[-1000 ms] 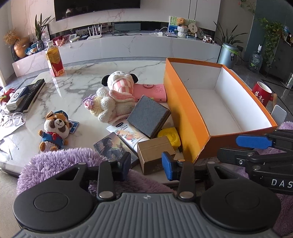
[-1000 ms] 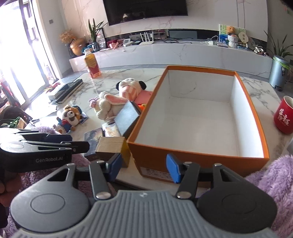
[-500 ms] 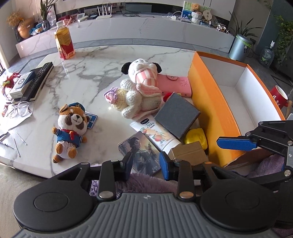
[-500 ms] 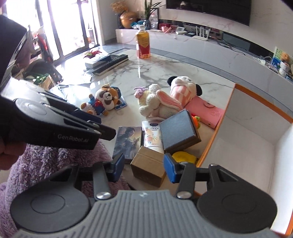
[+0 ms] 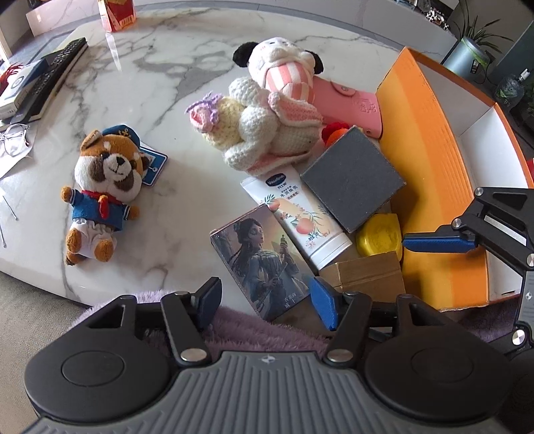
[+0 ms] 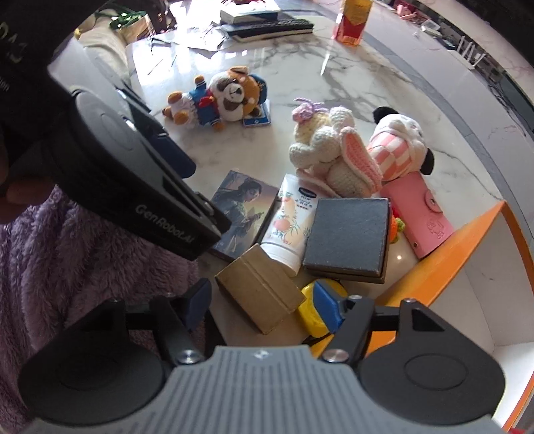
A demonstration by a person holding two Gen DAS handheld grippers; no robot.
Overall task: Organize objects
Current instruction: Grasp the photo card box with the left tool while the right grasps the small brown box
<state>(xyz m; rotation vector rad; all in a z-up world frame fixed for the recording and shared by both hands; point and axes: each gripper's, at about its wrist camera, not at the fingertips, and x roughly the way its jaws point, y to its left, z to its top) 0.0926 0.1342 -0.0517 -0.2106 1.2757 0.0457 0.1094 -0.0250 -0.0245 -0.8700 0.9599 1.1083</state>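
My left gripper (image 5: pixel 267 302) points down at the table's near edge, its jaws opening, with the illustrated picture box (image 5: pixel 263 267) between them and the pads not pressing on it. My right gripper (image 6: pixel 263 307) hangs over the brown cardboard box (image 6: pixel 260 287), jaws also opening and the box unclamped between them. A yellow case (image 6: pixel 308 312) lies behind its right finger. A lotion tube (image 5: pixel 300 213), a grey box (image 5: pixel 350 177), a pink wallet (image 5: pixel 347 103), a crochet rabbit (image 5: pixel 260 133) and a striped plush (image 5: pixel 283 66) crowd beside the open orange box (image 5: pixel 424 160).
A red panda plush (image 5: pixel 103 187) lies apart on the marble table (image 5: pixel 167 83) to the left. Glasses (image 5: pixel 13 140), a black remote (image 5: pixel 56 76) and a red carton (image 5: pixel 116 13) sit at the far left. Purple fleece clothing (image 5: pixel 260 327) is below the table's edge.
Both grippers have moved in over the clutter and tipped downward. Both pairs of jaws have widened. The right view has rolled, and the orange box has slid off to its right.
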